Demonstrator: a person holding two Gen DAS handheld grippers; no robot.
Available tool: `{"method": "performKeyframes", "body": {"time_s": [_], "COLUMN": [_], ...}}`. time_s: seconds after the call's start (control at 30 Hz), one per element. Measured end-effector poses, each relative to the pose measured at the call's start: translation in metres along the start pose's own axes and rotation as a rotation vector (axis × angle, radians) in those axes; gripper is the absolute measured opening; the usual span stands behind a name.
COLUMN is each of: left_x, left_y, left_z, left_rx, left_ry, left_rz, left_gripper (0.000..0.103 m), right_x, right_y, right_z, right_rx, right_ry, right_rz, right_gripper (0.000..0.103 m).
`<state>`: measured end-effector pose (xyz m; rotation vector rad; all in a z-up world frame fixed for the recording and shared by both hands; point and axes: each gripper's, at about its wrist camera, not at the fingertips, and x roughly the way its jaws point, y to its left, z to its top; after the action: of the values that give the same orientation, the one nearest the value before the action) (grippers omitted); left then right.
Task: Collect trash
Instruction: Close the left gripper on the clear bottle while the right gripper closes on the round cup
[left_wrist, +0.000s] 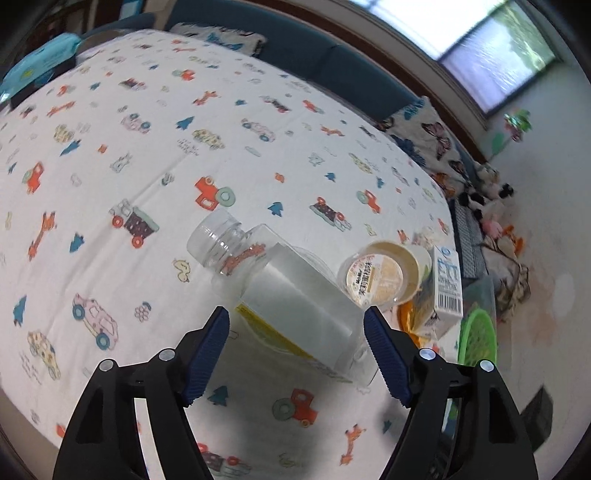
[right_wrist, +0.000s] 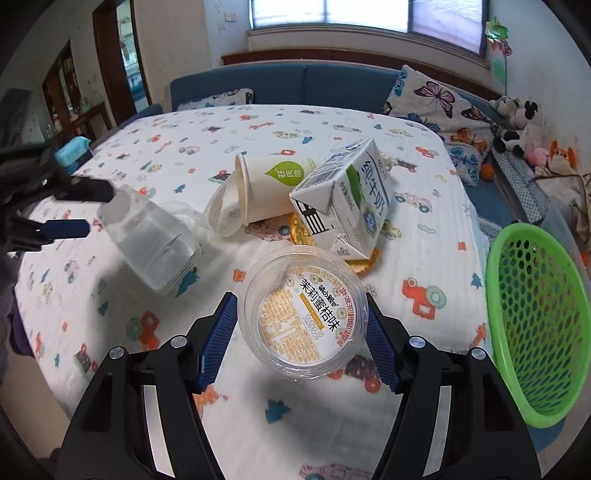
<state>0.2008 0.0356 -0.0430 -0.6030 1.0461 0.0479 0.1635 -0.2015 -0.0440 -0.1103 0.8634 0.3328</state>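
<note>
Jelly cup (right_wrist: 303, 314) (milk carton (right_wrist: 343, 199) behind)

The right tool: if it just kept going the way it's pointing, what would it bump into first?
Most likely the clear plastic cup, which already sits between the right tool's blue pads. Whether the pads grip it is unclear. Beyond it lie an orange lid and the milk carton.

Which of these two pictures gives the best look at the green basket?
The right wrist view: the green basket shows its perforated wall and rim at the bed's right edge. In the left wrist view only a sliver of it peeks out behind the milk carton.
</note>
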Motion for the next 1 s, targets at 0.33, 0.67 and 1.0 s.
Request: {"method": "performKeyframes", "body": {"time_s": [0.33, 0.67, 1.0], "left_x": [0.023, 0.035, 0.052], "left_y": [-0.011, -0.019, -0.014], "left_z": [-0.002, 0.005, 0.002], "left_rx": [-0.167, -0.262, -0.367], "left_ry": [0.028, 0.005, 0.026], "left_rz": [0.108, 0.194, 0.240], "left_gripper": [0.076, 0.080, 0.080], "right_x": [-0.013, -0.014, -0.008], "right_y": [-0.020, -0.025, -0.024], "right_z": [-0.014, -0.024, -0.028], "right_rx": [0.044, 0.048, 0.044], "right_ry": [-0.021, -0.016, 0.005], "right_rz": [0.062, 0.089, 0.101], "right_gripper": [0.067, 0.067, 0.067]}}
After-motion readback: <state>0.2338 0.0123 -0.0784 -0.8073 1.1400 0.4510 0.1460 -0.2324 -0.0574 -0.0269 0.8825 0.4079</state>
